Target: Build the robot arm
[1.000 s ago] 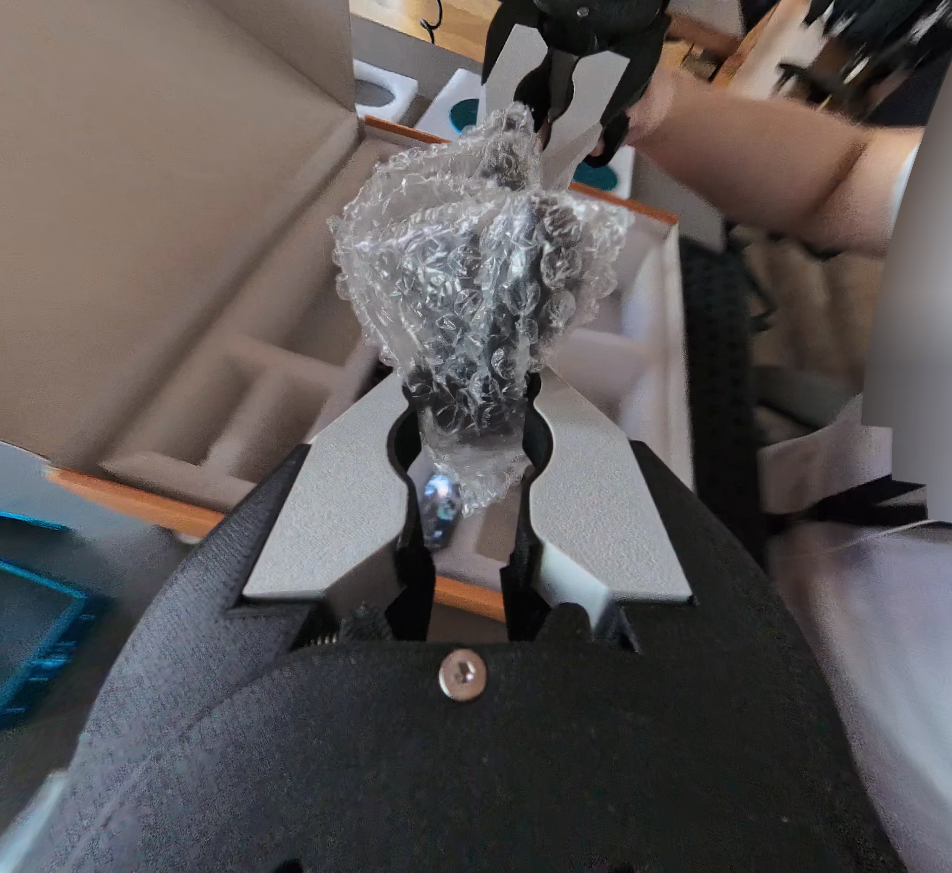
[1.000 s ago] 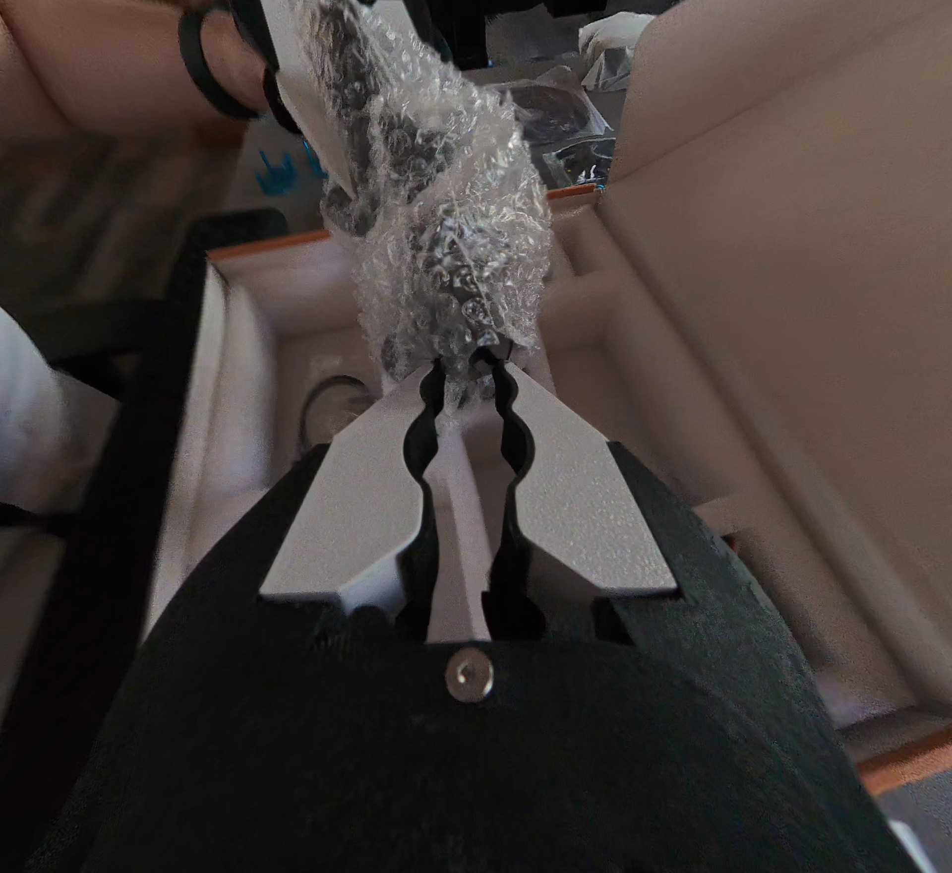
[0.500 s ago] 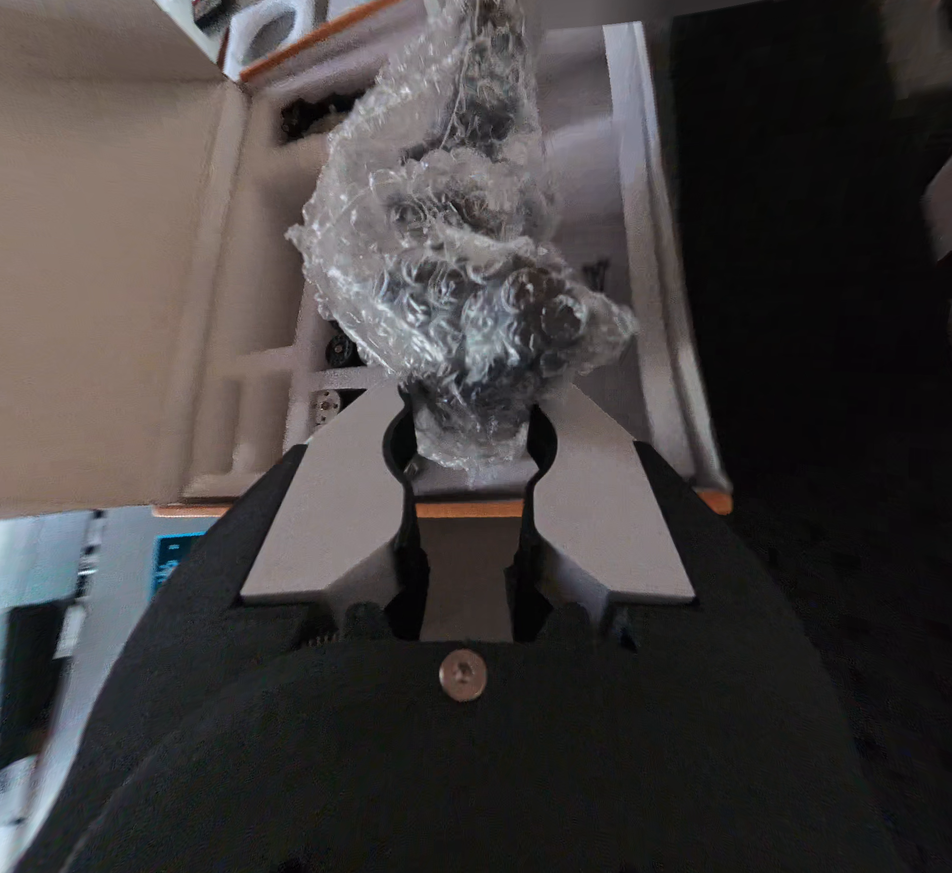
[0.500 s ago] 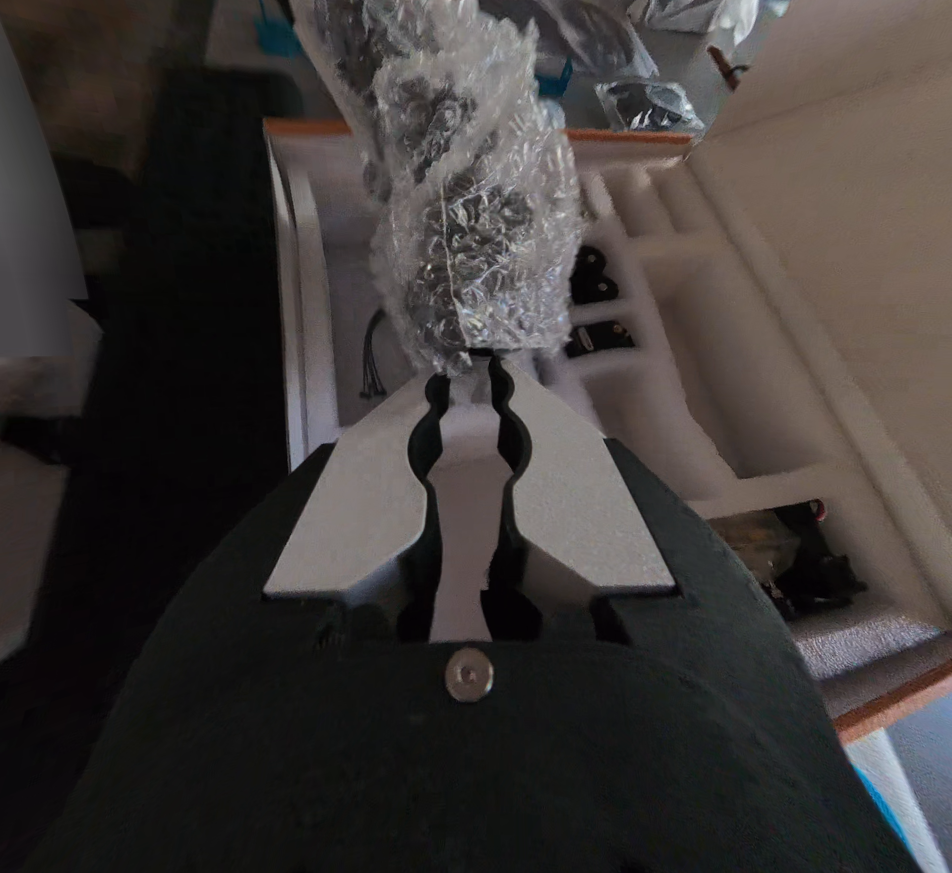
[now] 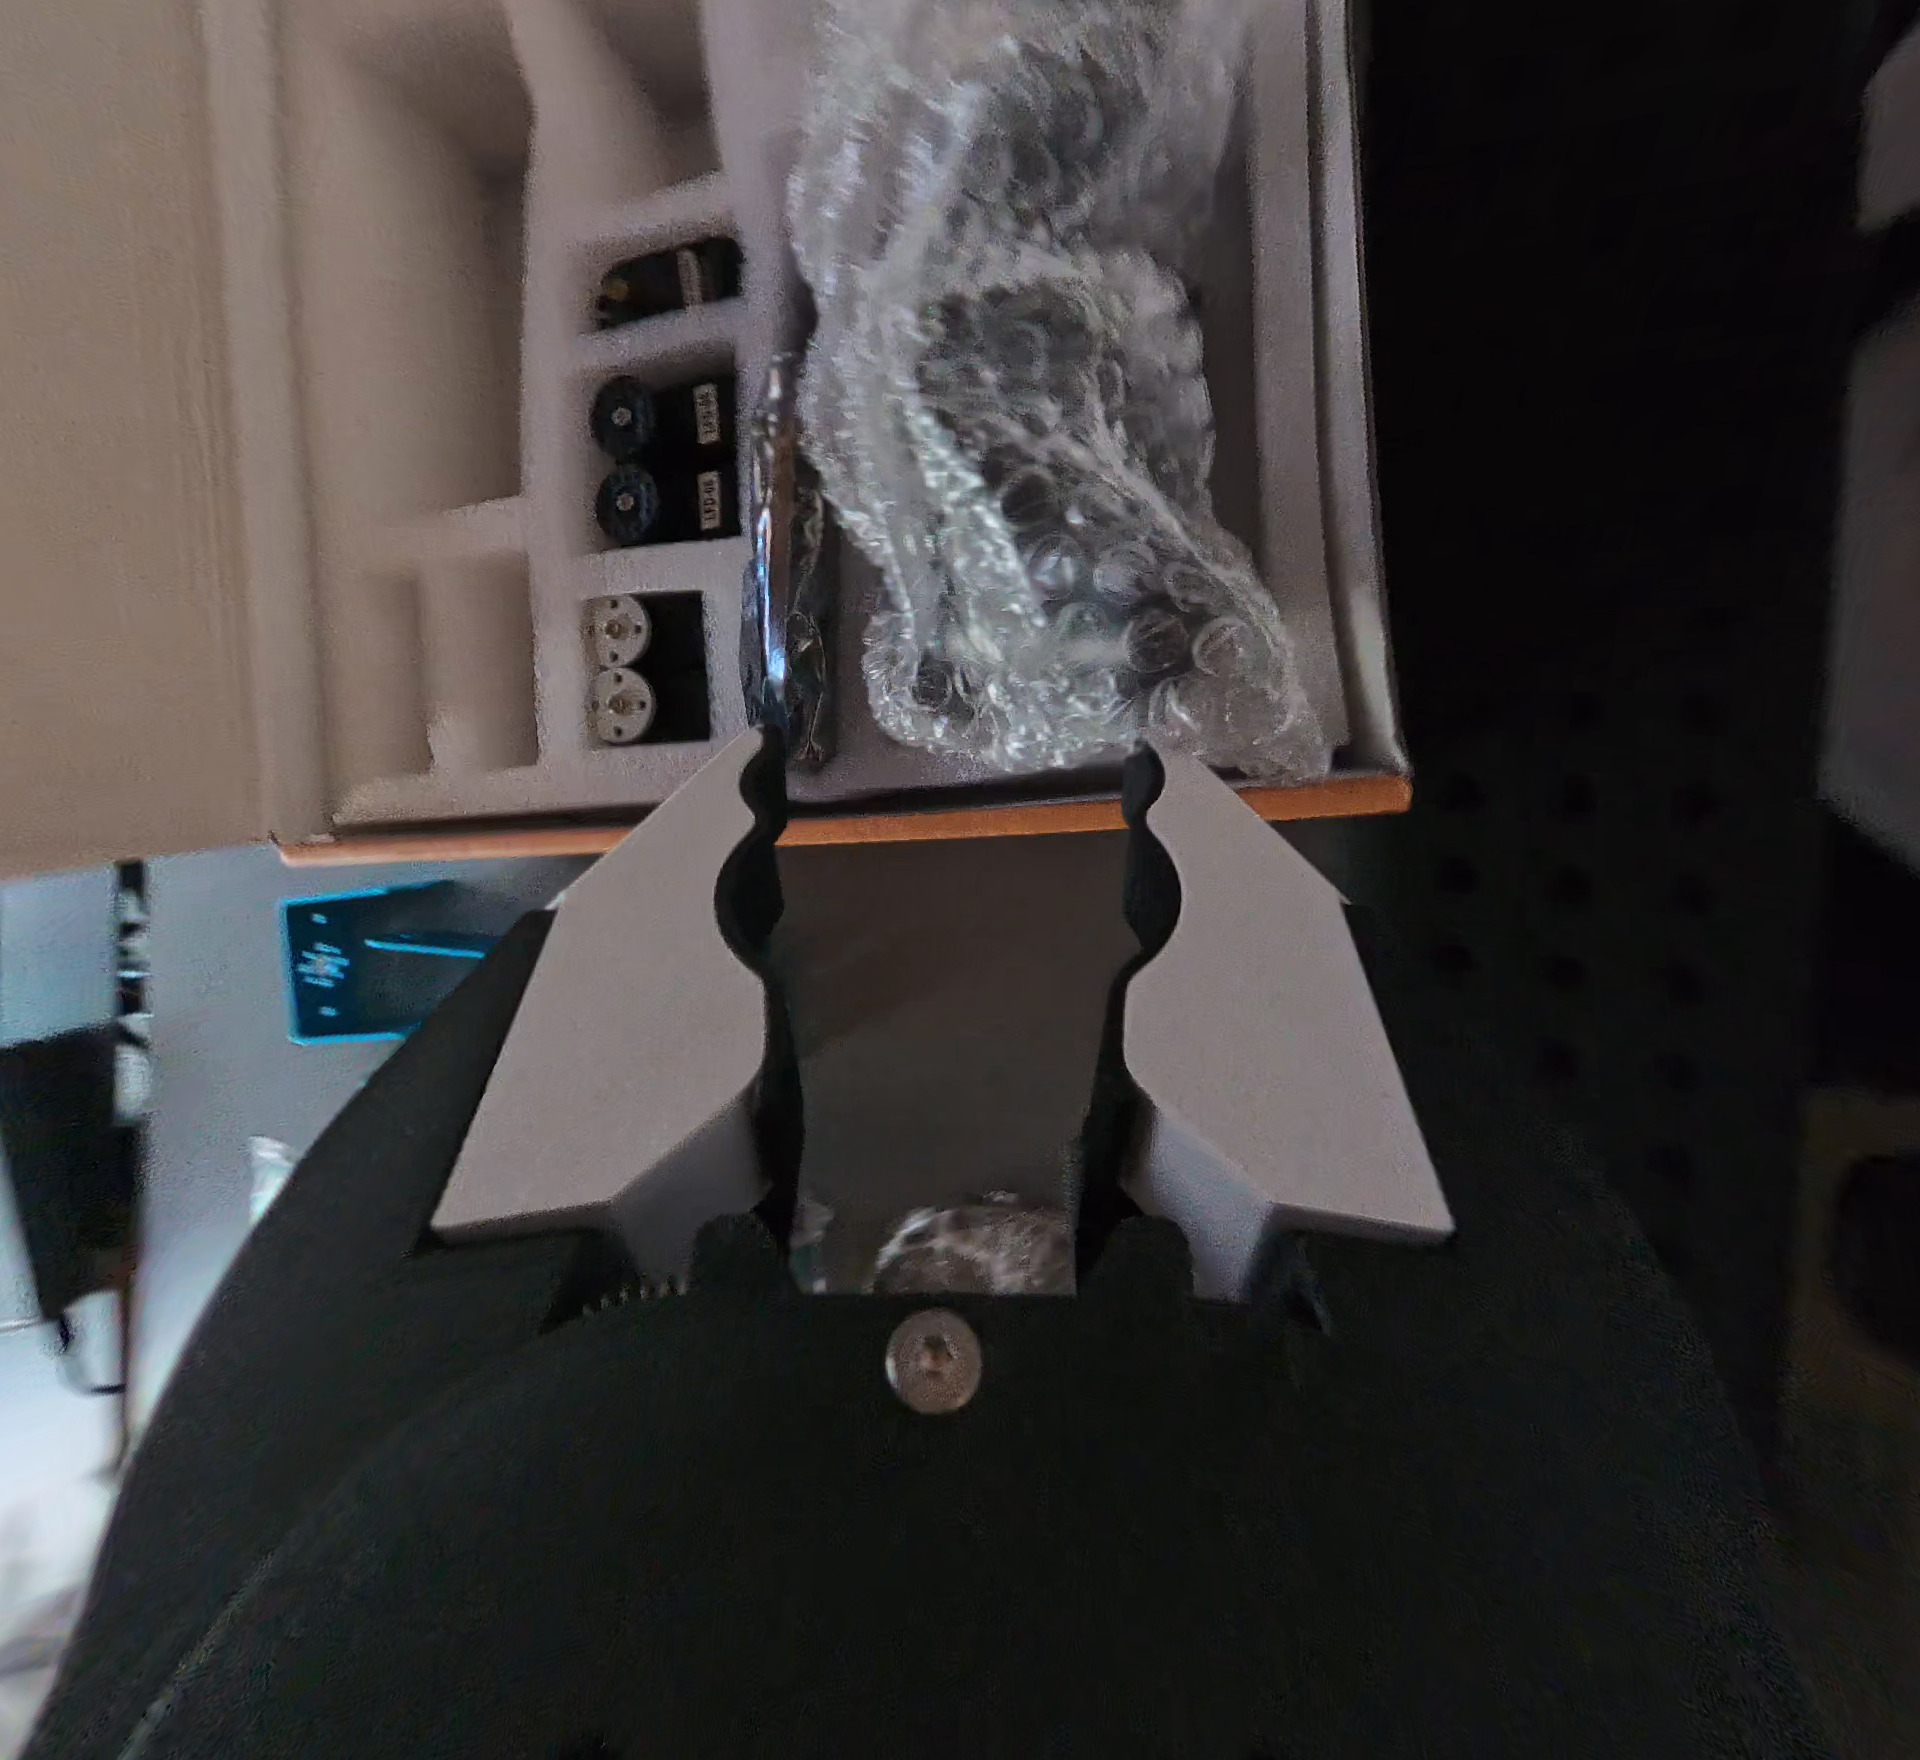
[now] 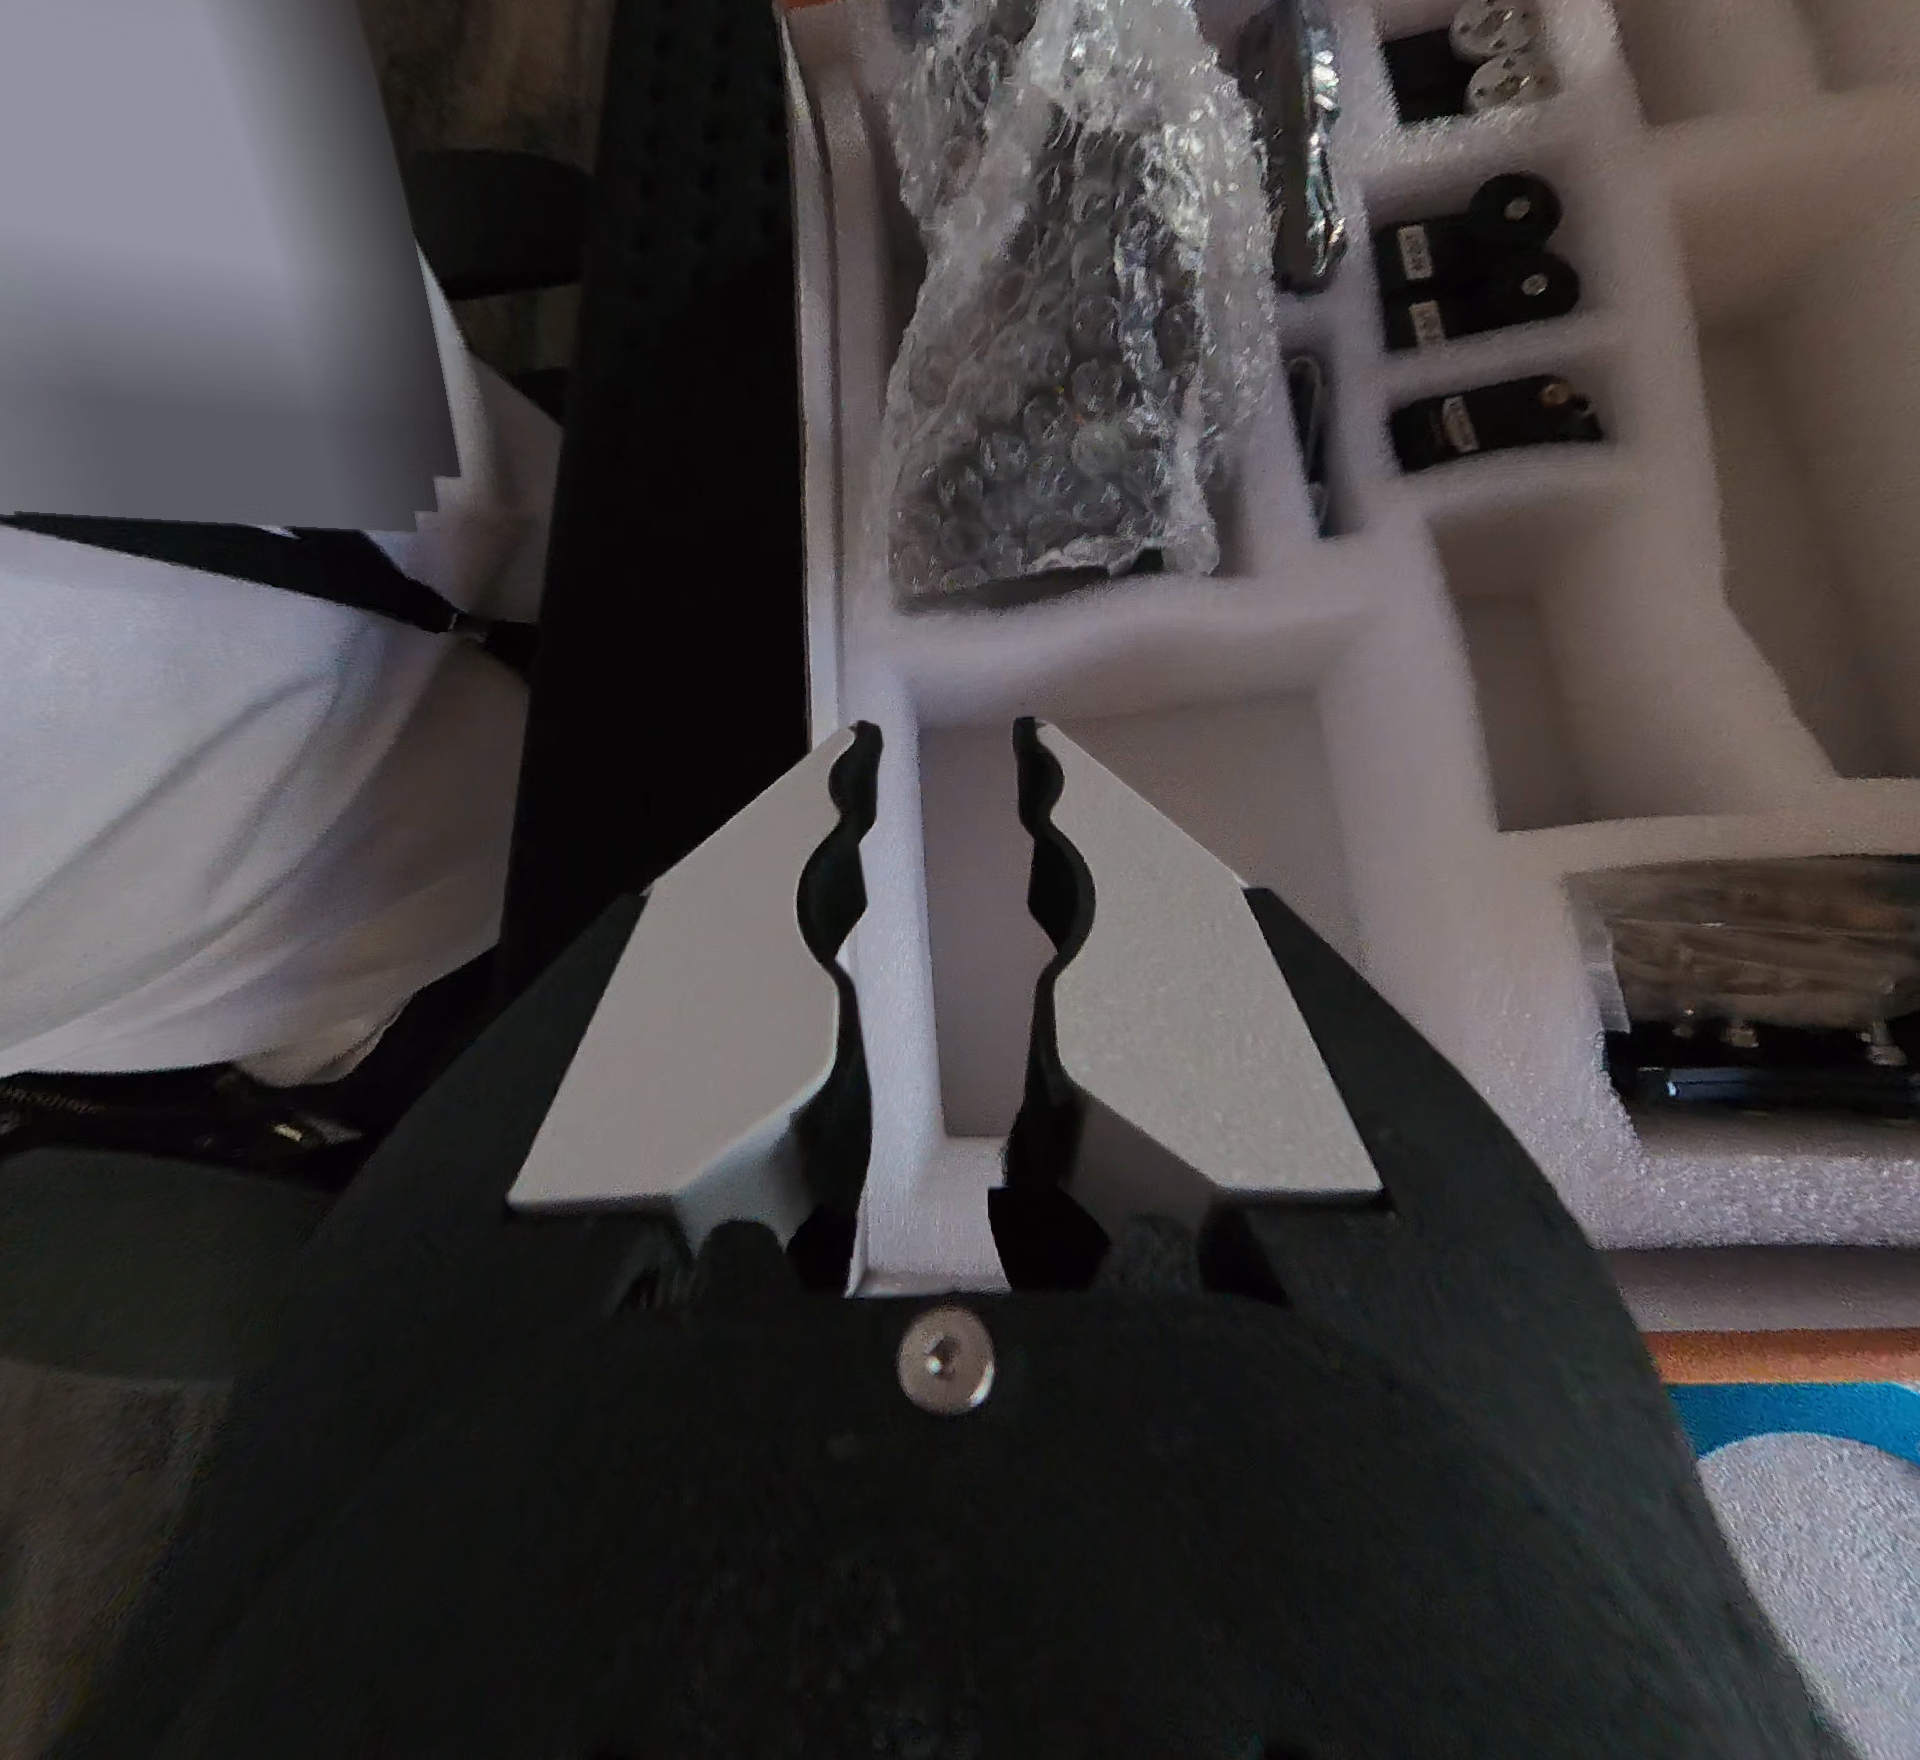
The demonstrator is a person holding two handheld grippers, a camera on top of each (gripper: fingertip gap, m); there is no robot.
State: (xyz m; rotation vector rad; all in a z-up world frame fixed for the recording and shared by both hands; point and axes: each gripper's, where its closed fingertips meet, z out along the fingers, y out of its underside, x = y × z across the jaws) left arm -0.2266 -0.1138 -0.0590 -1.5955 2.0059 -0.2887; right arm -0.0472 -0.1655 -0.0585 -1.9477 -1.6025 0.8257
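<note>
A bundle of dark parts wrapped in clear bubble wrap (image 5: pixel 1039 463) lies in the long side compartment of a white foam insert (image 5: pixel 644 349) inside an open box with an orange rim. My left gripper (image 5: pixel 953 752) is open and empty, just short of the bundle's near end. In the right wrist view the bundle (image 6: pixel 1049 308) lies ahead in the same compartment. My right gripper (image 6: pixel 942 731) is open and empty, over a foam wall (image 6: pixel 1143 650) just short of the bundle's other end. Neither gripper touches the bundle.
Small black servos sit in foam pockets (image 5: pixel 665 463) (image 6: pixel 1475 256). A shiny foil bag (image 5: pixel 779 567) (image 6: pixel 1299 152) stands in a slot beside the bundle. A black perforated mat (image 6: pixel 675 256) flanks the box. A person's white garment (image 6: pixel 208 775) is at the left. There is about 20 centimetres between the tips of the two grippers. About 12 centimetres separates my left fingertips from the white foam insert (image 5: pixel 644 349). It is also in sight in the right wrist view (image 6: pixel 1501 342).
Both grippers held the bubble-wrap bundle above the box and lowered it. Now it lies in the foam compartment, and both grippers have opened and drawn back from its ends.
</note>
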